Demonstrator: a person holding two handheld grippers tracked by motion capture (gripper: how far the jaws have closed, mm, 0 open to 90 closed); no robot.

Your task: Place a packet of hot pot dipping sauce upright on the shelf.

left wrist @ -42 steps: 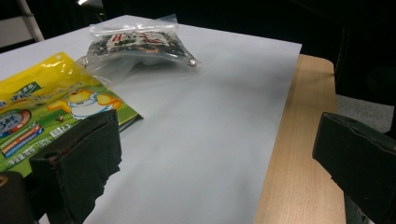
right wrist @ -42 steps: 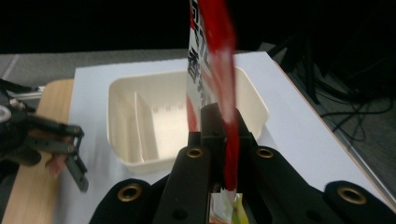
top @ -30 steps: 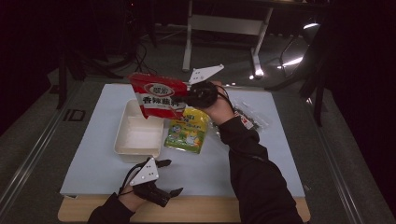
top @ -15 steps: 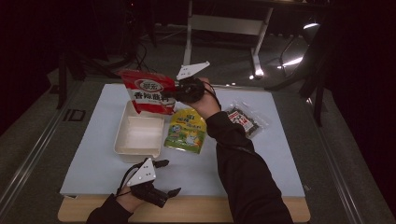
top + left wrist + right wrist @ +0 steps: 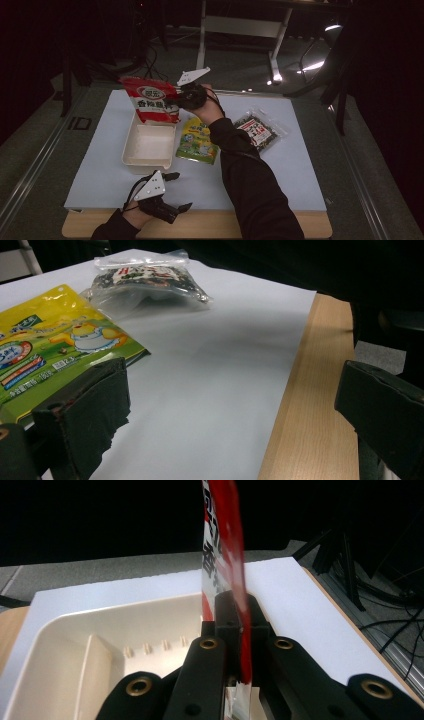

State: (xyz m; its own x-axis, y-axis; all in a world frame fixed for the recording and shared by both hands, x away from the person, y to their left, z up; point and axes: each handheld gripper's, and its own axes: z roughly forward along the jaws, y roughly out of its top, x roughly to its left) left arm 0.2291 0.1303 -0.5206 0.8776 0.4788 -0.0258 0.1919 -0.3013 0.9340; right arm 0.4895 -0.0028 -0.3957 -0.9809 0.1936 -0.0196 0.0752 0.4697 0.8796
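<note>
Landmark: the white tray point(image 5: 149, 148), sitting on the pale sheet point(image 5: 300, 170) that covers the wooden table point(image 5: 210, 231). Right gripper point(image 5: 176, 100) is up off the table, over the tray's far end, jaws clamped tight on one edge of a red snack bag point(image 5: 150, 99); the bag hangs broadside above the tray's far rim, not resting in it. From the right gripper view the bag point(image 5: 223, 555) is seen edge-on, pinched between the black jaws, with the tray's hollow point(image 5: 100, 645) below and beyond. Just beside the tray, on the side toward the person's right arm, a yellow-green packet point(image 5: 196, 140) lies flat. Farther out that same side, a clear bag of dark contents point(image 5: 260, 130) lies flat too. Left gripper point(image 5: 179, 190) sits low at the table's near edge, nearer the person than the tray, jaws spread wide, nothing between them.
</note>
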